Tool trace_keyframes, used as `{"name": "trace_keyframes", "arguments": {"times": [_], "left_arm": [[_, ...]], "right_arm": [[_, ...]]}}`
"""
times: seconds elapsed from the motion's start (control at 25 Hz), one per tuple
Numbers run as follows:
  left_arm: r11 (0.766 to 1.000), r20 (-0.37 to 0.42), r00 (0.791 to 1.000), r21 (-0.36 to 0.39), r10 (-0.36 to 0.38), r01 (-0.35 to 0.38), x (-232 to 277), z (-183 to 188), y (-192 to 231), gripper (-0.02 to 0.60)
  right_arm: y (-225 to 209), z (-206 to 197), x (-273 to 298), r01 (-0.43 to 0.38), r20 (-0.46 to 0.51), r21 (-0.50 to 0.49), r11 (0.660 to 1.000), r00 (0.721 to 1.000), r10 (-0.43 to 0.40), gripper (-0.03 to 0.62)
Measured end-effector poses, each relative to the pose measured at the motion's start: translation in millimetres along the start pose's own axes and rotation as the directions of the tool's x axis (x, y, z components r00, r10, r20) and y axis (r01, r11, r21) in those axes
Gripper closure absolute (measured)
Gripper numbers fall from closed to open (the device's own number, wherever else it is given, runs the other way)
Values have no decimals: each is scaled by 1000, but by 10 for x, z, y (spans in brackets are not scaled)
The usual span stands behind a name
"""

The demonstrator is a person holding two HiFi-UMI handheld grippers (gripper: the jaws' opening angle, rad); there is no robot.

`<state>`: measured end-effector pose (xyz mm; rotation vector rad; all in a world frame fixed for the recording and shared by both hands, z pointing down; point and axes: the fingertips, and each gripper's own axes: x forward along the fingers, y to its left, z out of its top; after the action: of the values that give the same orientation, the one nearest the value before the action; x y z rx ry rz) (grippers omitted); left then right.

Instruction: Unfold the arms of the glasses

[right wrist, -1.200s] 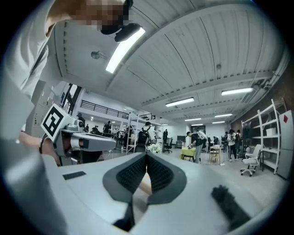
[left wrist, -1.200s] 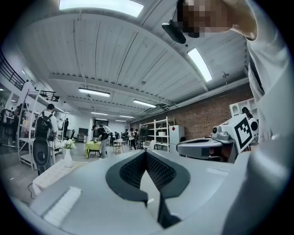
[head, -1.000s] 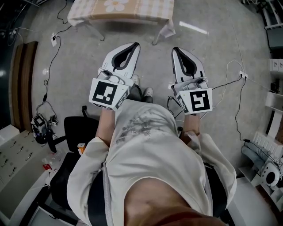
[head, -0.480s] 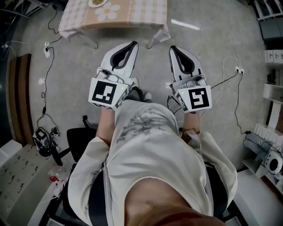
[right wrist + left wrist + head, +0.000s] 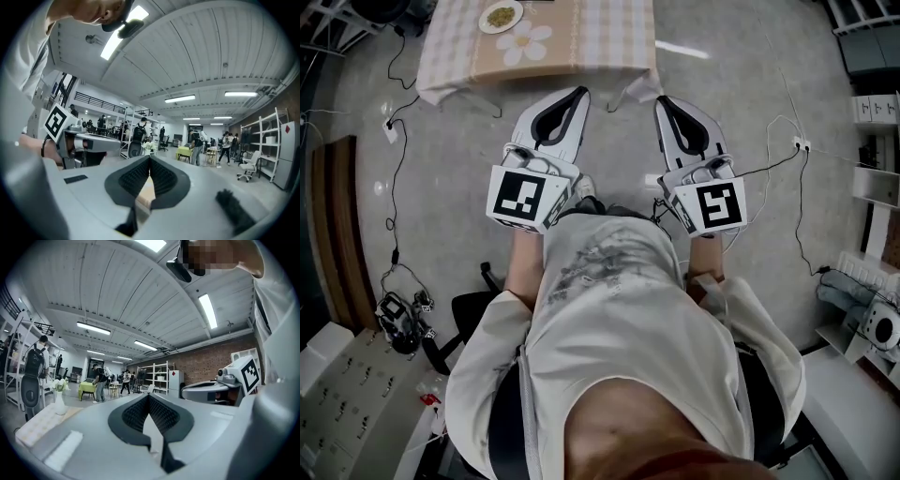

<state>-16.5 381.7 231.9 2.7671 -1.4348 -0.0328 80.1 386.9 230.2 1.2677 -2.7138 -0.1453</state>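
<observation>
Well, starting from my left in the head view, a cable [image 5: 394, 169] trails over the grey floor [image 5: 459, 159]. The left gripper [image 5: 582, 92] is next, held level and pointing toward the table [image 5: 600, 47] ahead, with its marker cube [image 5: 525, 199] close to the person's shirt [image 5: 609, 309]. In the left gripper view its jaws [image 5: 149, 395] are pressed together and nothing is between the ribbed pads. Past them, off to the left, a white vase [image 5: 58, 401] with flowers stands on a pale surface.

The table carries a checked cloth with a daisy print [image 5: 525, 42] and a plate [image 5: 501, 16] of food near its left end. Its long side runs across my view, and both grippers face it.

I can't make out the glasses in any view. So I can't tell where they lie, nor which way their long axis or arms point.

The right gripper [image 5: 662, 100] runs beside the left one, well apart from it, also level and aimed at the table's right end. In the right gripper view its jaws [image 5: 150, 157] are closed tight on nothing. People stand far off in the hall beyond, and metal shelves [image 5: 274, 140] line the right side.
</observation>
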Motion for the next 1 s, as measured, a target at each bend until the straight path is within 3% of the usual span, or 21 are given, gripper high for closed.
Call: {"name": "trace_keyframes", "arguments": {"times": [0.36,1.0], "left_arm": [[1000,4,1000,-24,-3,3,109,7,388,572],[997,-43,996,-21,73,-74,984,-138,967,572]], "right_arm": [[-7,20,344,8,-26,-2,1000,1000,-8,577],[-751,-144,1276,-75,-18,23,997,997,76,577]]}}
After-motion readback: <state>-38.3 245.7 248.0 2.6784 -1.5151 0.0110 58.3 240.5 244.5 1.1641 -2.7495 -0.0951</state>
